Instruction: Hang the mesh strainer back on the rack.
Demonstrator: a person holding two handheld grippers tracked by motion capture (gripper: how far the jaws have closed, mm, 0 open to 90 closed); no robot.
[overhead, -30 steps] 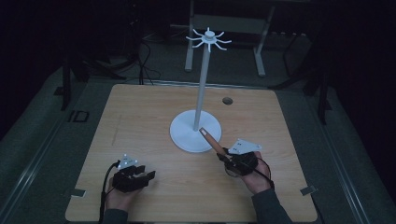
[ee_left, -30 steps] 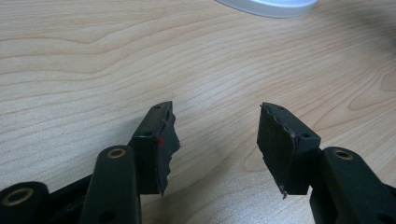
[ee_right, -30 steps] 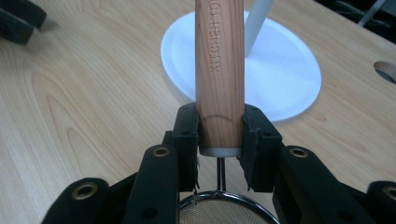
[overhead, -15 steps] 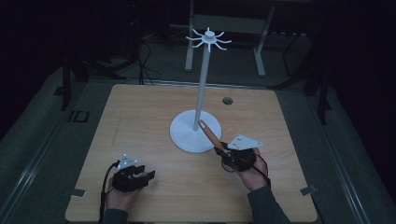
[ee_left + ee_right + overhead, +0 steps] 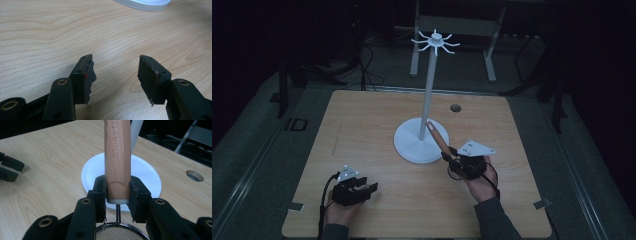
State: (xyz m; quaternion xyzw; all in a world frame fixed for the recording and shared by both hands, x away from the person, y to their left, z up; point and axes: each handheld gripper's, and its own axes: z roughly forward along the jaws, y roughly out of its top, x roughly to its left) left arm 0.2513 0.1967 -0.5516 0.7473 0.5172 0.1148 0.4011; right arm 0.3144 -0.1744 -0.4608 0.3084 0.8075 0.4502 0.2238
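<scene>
You are holding a small strainer by its wooden handle (image 5: 117,157) with your right gripper (image 5: 117,201), and its two black jaws are clamped on both sides of the handle's lower end, as the right gripper view is showing. In that view the metal mesh bowl (image 5: 120,233) of the strainer is sitting at the bottom centre, just under the jaws, so the handle is pointing away from you toward the white stand (image 5: 428,100). In the high view the handle is lying right of centre, its free tip reaching over the round white base (image 5: 412,145) close to the pole. Your left gripper (image 5: 362,189) is resting at the lower left of the high view, well apart from the strainer, and its jaws are standing apart with nothing between them. I am judging that you are in the carrying step, bringing the strainer to the stand for hanging. The next move is probably calling for a lift up to the hooks (image 5: 435,42) at the top of the pole, and whether the handle has a hole or a loop for this, I cannot tell
</scene>
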